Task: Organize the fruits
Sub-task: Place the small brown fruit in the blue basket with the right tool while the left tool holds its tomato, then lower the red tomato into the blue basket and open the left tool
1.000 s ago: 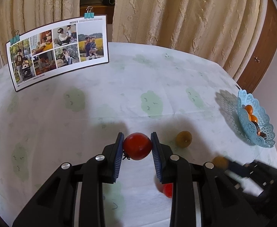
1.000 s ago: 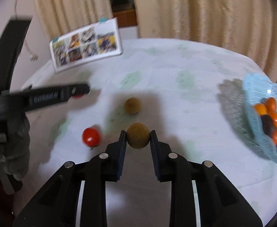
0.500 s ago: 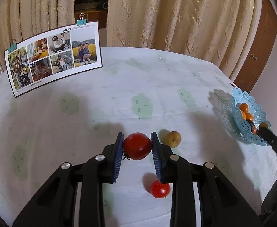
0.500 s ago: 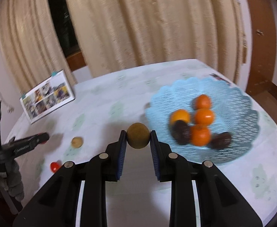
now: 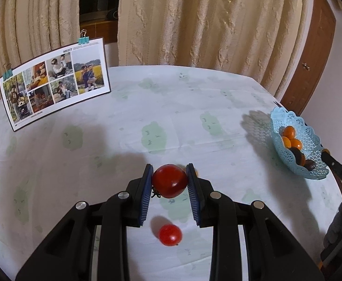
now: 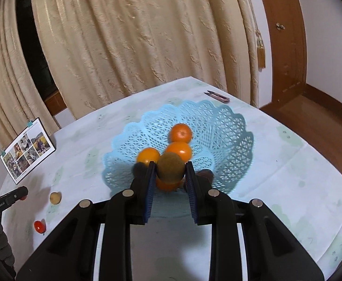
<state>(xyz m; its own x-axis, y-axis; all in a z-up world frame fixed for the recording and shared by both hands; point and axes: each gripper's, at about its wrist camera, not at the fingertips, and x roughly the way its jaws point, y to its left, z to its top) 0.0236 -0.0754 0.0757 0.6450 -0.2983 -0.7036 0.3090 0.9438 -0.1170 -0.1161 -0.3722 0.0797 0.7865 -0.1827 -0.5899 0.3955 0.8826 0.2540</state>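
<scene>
My left gripper [image 5: 169,180] is shut on a dark red tomato [image 5: 169,180] and holds it above the table. A smaller red tomato [image 5: 170,234] lies on the cloth below it and shows in the right wrist view [image 6: 39,226]. My right gripper [image 6: 170,172] is shut on a brown kiwi-like fruit [image 6: 170,169] and holds it over the near side of the light blue lattice basket [image 6: 227,135]. The basket [image 5: 311,138] holds several oranges [image 6: 180,133] and dark fruits. A small yellow-brown fruit [image 6: 55,197] lies on the table.
A photo card [image 5: 54,82] with binder clips stands at the back left of the round table with a pale green-patterned cloth [image 5: 124,128]. A small pink object [image 6: 217,96] lies behind the basket. Beige curtains hang behind, a wooden door at right.
My right gripper has carried the brown fruit closer, now over the basket's near side. My left gripper has kept its hold on the tomato and shifted slightly right, hiding the yellow-brown fruit.
</scene>
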